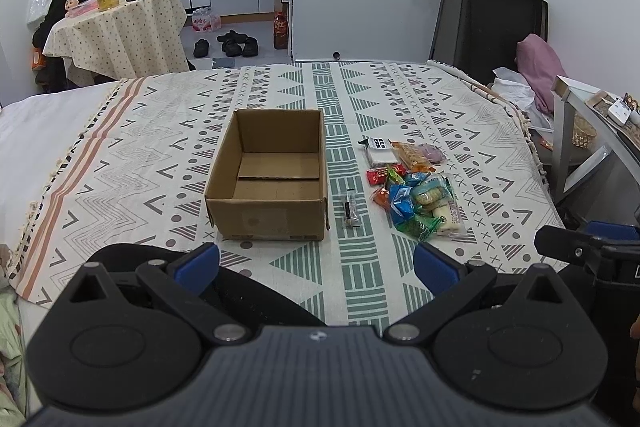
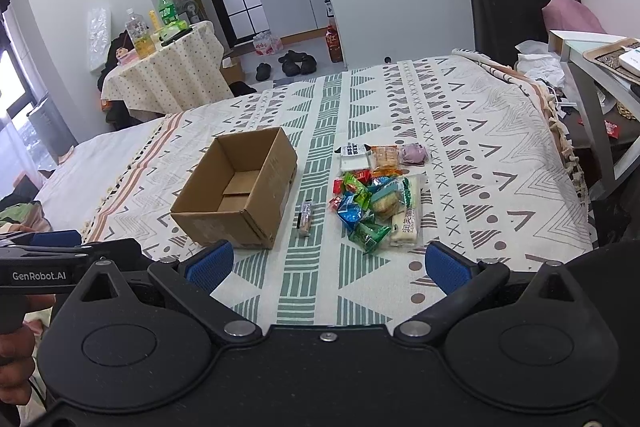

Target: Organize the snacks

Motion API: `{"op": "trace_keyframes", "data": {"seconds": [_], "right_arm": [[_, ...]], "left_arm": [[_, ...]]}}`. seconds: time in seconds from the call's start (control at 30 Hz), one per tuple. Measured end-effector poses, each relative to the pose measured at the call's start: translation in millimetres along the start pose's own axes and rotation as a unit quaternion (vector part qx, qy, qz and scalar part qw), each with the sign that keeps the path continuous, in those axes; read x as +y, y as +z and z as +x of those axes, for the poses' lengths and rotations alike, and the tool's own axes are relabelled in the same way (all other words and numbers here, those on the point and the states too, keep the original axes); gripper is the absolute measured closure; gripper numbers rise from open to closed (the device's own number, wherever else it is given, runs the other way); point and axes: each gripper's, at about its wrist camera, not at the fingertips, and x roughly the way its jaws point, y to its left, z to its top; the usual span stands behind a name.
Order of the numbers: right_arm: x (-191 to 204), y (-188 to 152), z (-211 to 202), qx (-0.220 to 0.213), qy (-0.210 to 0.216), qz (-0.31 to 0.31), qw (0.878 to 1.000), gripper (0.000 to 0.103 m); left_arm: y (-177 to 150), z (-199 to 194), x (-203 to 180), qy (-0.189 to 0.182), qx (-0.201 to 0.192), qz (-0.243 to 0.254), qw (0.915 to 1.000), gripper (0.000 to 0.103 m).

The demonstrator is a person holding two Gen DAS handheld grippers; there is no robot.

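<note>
An open, empty cardboard box stands on the patterned bedspread. To its right lies a pile of wrapped snacks: red, blue and green packets, a white pack, an orange cracker pack and a purple one. One slim snack bar lies alone between box and pile. My left gripper is open and empty, held back from the box's near side. My right gripper is open and empty, short of the pile.
The patterned bedspread covers the bed. A small round table with bottles stands at the far left. A black chair and a grey side table stand at the right edge. Shoes lie on the floor beyond.
</note>
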Motion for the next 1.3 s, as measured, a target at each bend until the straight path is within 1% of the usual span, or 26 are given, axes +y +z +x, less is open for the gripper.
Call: {"op": "trace_keyframes", "data": {"seconds": [1.13, 1.3], "right_arm": [[0.6, -1.4, 2.0, 0.004, -0.003, 0.0, 1.0, 0.0], [-0.5, 2.9, 2.4, 0.006, -0.005, 0.0, 1.0, 0.0]], "left_arm": [[-2.0, 0.2, 0.8, -0.002, -0.002, -0.007, 1.0, 0.0], [-2.1, 4.1, 1.7, -0.005, 0.004, -0.009, 0.9999, 0.0]]}}
